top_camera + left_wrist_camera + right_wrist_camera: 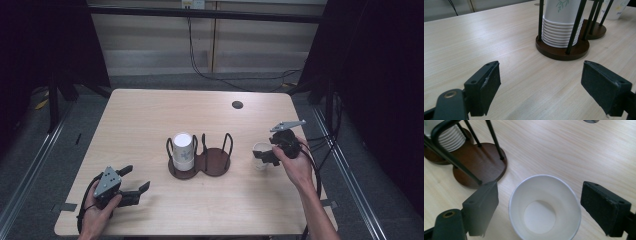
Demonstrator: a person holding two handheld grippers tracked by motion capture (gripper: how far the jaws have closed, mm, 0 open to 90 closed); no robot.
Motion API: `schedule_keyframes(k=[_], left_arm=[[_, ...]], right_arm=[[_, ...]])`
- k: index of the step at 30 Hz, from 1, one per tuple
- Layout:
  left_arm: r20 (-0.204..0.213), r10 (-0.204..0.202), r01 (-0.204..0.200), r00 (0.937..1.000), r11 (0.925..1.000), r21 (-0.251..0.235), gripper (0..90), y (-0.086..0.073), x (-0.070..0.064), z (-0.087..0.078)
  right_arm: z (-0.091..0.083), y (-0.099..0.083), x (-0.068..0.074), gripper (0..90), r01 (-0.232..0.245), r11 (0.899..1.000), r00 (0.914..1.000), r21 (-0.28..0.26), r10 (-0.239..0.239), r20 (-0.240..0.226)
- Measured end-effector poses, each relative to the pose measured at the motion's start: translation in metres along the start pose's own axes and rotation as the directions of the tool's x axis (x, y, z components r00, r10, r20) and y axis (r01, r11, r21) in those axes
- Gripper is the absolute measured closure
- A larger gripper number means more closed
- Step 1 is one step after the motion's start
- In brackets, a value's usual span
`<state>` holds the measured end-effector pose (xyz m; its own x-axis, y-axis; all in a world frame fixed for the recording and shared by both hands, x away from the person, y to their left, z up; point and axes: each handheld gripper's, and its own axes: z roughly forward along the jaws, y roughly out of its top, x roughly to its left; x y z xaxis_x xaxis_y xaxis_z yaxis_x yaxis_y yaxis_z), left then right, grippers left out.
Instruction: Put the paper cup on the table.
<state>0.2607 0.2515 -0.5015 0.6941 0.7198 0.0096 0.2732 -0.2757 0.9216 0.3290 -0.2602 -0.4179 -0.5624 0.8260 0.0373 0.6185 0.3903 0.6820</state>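
Above upright cup (545, 207), spread right gripper (541, 207)

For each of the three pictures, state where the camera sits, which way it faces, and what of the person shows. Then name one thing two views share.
High view: above the person's side, facing forward and down on the table; forearms, hands and both grippers show.
Left gripper view: on the left gripper, facing the cup stack in the holder; open jaws show.
Right gripper view: on the right gripper, looking down into the single cup; open jaws show.
Shared: both gripper views show the holder.
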Motion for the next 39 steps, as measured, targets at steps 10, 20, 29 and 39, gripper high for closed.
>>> schedule_keyframes(k=[10, 20, 29, 39], left_arm=[[-0.004, -0.002, 0.002, 1.0, 1.0, -0.004, 15.9, 0.0, 0.0, 0.0], [-0.015, -0.023, 0.023, 0.9996, 0.9997, -0.007, 15.7, 0.0, 0.001, 0.0], [-0.009, -0.032, 0.032, 0.9994, 0.9995, -0.008, 15.7, 0.0, 0.0, 0.0], [-0.014, -0.057, 0.057, 0.9983, 0.9984, -0.005, 15.7, 0.0, 0.0, 0.001]], right_arm=[[-0.015, -0.018, 0.011, 14.0, -0.023, 0.996, 0.9997, -0.087, 0.023, 0.004], [-0.023, -0.045, 0.019, 15.3, -0.053, 0.988, 0.9966, -0.142, 0.061, 0.055], [-0.027, -0.07, 0.023, 15.3, -0.095, 0.976, 0.993, -0.195, 0.107, 0.05], [-0.02, -0.1, 0.03, 15.8, -0.125, 0.963, 0.9891, -0.238, 0.14, 0.046]])
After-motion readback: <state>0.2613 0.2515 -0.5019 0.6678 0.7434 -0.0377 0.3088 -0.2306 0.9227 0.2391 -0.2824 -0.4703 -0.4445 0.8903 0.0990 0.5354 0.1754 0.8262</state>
